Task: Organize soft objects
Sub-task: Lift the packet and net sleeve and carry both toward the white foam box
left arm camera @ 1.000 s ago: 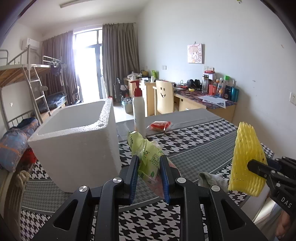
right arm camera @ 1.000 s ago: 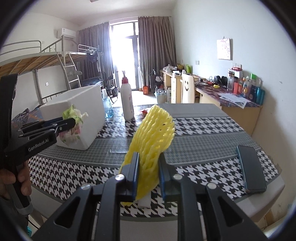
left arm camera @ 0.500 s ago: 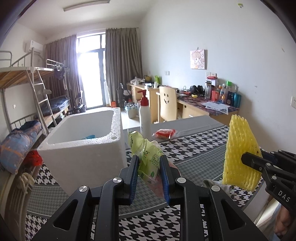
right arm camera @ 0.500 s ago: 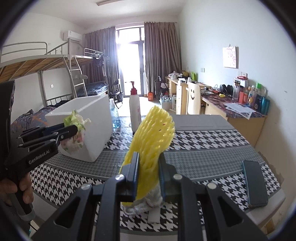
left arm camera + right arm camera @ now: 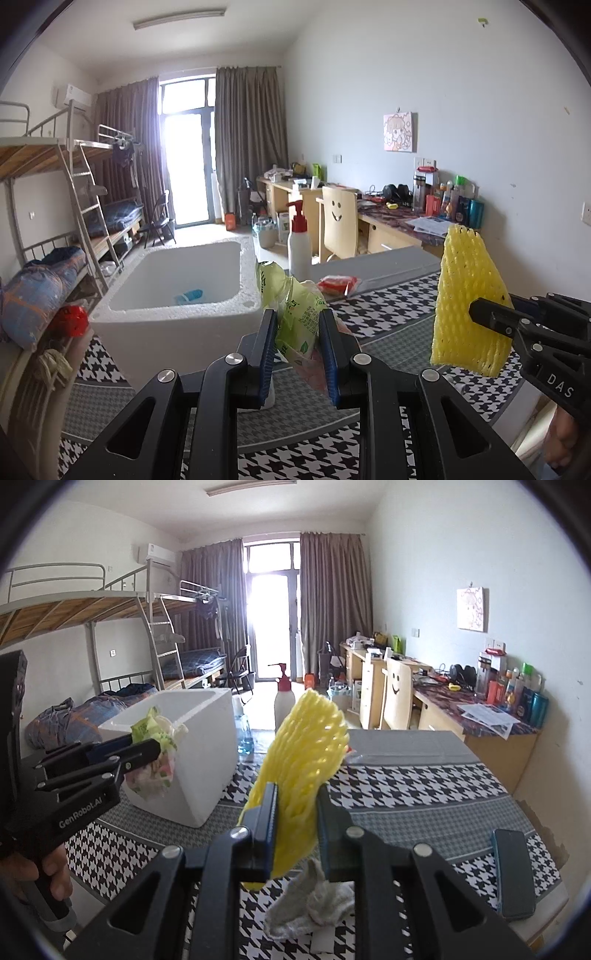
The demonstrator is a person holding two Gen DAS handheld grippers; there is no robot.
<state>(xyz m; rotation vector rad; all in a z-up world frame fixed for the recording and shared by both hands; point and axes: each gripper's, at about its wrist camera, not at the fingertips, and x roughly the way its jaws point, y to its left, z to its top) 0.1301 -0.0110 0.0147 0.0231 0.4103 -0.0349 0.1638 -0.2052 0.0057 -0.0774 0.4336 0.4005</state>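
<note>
Soft stuff is held up over the houndstooth table point(image 5: 424, 786): a crumpled green plastic bag point(image 5: 297, 317) is pinched in the left gripper point(image 5: 297, 350), just beside the white foam box point(image 5: 177, 314). A yellow foam net point(image 5: 303, 760) is clamped in the right gripper point(image 5: 295, 827). A grey cloth point(image 5: 310, 901) is seen lying on the table below it.

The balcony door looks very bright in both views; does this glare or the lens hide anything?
Left wrist view: the balcony door is blown out, nothing outside is readable; straight walls bow from fisheye. Right wrist view: the same door is overexposed, yet the yellow foam net and white foam box stay sharp.
</note>
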